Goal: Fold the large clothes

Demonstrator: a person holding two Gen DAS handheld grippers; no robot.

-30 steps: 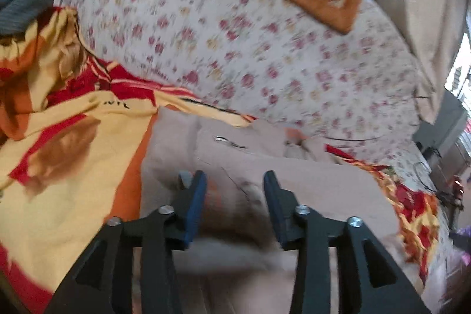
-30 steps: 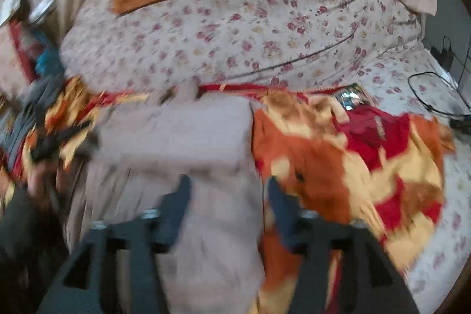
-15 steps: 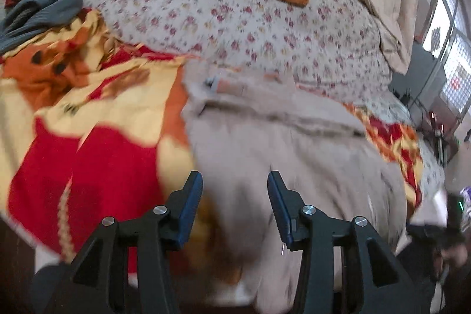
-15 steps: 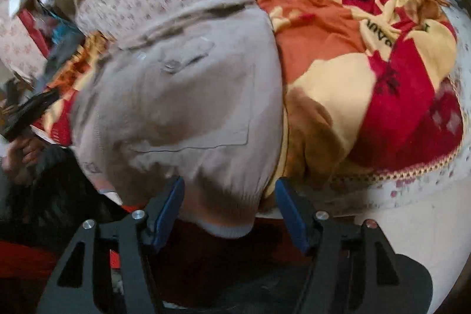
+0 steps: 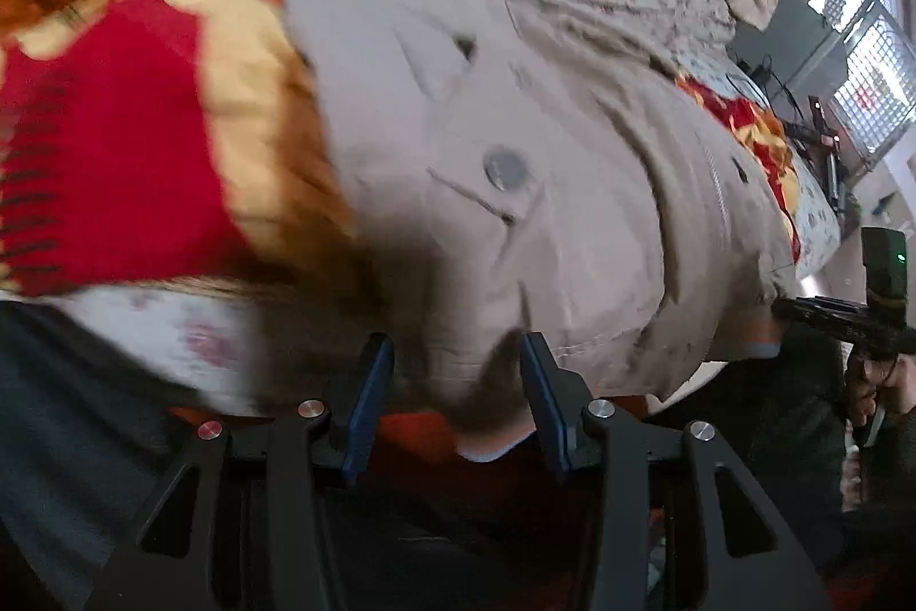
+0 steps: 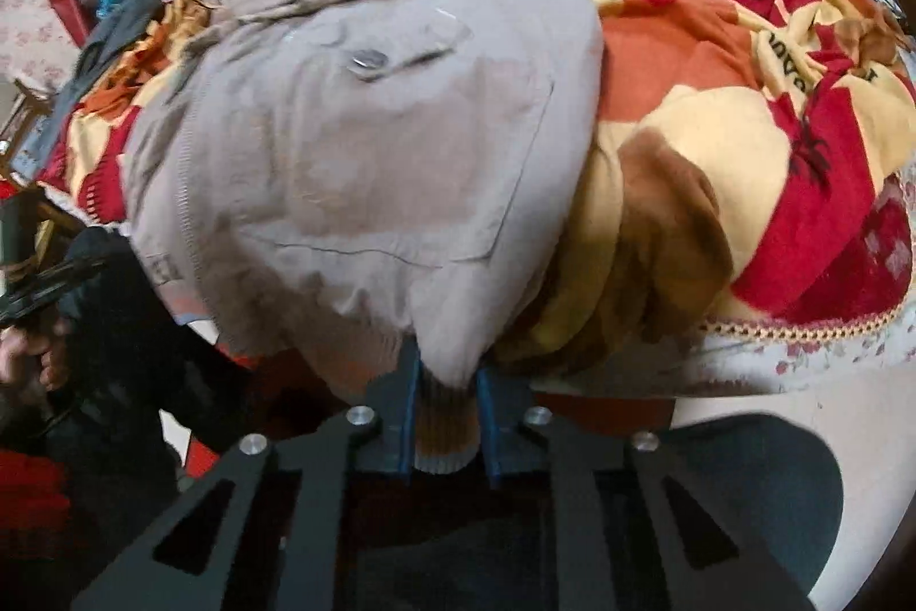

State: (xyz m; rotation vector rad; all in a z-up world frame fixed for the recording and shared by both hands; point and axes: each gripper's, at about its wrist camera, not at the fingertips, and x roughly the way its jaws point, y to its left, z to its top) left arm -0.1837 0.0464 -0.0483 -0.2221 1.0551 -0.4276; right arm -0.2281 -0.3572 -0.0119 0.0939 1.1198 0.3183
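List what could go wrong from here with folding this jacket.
1. The right hand-held gripper has just been closing, with only the ribbed hem corner of the beige jacket between its fingers; a lift might slip it free.
2. The left hand-held gripper straddles the hem unclamped, so the jacket could rise lopsided.
3. The blanket underneath may drag along.

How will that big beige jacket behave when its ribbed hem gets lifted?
The beige jacket will probably sag and drape: it already droops over the bed edge. The right gripper, whose jaws have just been closing, pinches the ribbed hem, likely a thick, non-slip hold. Pockets and a snap hint at some weight.
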